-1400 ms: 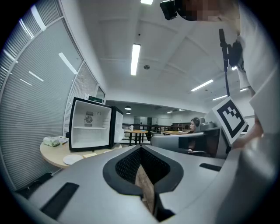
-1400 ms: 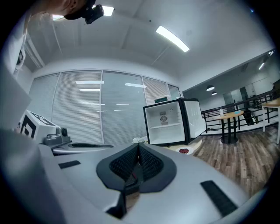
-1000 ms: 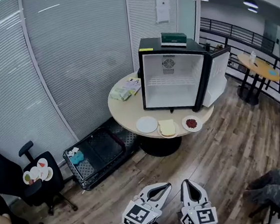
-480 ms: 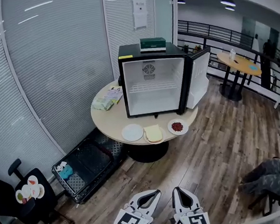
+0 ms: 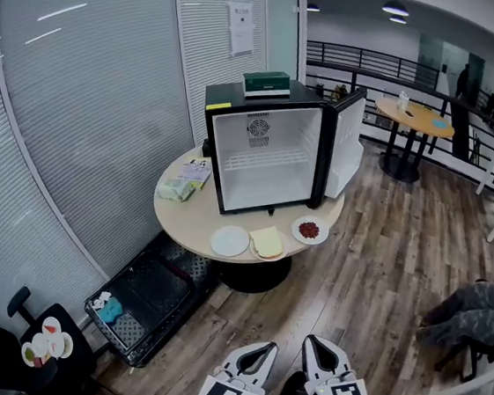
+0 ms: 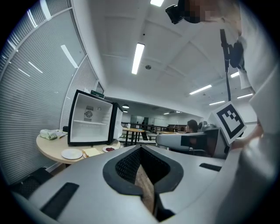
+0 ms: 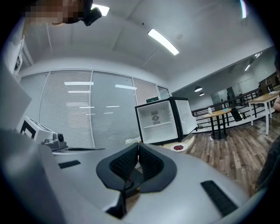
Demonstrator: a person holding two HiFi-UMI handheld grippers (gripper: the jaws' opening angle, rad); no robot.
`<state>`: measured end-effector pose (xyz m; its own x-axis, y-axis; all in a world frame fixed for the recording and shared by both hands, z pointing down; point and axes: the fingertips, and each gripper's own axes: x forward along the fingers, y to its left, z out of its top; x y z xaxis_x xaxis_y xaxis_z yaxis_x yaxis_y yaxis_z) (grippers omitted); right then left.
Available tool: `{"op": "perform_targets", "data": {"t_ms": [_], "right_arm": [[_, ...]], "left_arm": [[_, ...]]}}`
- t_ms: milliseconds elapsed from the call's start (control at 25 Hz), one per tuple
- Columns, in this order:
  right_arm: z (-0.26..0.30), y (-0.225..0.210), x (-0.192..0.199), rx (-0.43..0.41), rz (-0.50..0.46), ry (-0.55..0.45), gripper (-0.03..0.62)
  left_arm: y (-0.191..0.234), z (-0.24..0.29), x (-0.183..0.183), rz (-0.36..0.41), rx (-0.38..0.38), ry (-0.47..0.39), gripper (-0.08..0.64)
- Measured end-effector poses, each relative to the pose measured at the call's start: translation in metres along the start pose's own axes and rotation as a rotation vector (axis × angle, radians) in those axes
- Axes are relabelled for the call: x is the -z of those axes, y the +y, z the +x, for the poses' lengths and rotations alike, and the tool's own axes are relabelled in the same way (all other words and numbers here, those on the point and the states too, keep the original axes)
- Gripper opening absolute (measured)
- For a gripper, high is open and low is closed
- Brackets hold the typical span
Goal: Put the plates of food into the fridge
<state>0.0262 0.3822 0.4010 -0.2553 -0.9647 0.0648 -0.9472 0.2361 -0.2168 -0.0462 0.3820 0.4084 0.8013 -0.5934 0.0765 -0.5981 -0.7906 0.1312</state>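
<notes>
Round table (image 5: 188, 221) lines three plates (image 5: 268, 243) left-to-right before the open fridge (image 5: 265, 159) — hand-held grippers (image 5: 270, 348) (image 5: 310, 341) both pressed together.

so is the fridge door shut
No, the fridge has its door swung open to the right, showing the white inside.

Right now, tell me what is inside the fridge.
The fridge stands open: only a bare wire shelf and a fan grille on the back wall. Its inner ceiling cannot be seen from above.
</notes>
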Motion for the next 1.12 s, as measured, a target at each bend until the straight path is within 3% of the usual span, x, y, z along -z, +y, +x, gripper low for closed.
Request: {"op": "perform_targets", "data": {"t_ms": [360,1120], "right_arm": [[0.04,-0.028,-0.007,-0.014,0.021,-0.002,0.008],[0.161,-0.136,-0.039,-0.058,0.046,-0.01,0.008]], "left_arm": [[0.025,0.039,-0.005,-0.008,-0.017,-0.003,0.005],[0.086,0.187,-0.027,0.004,-0.037,-0.004,0.005]]}}
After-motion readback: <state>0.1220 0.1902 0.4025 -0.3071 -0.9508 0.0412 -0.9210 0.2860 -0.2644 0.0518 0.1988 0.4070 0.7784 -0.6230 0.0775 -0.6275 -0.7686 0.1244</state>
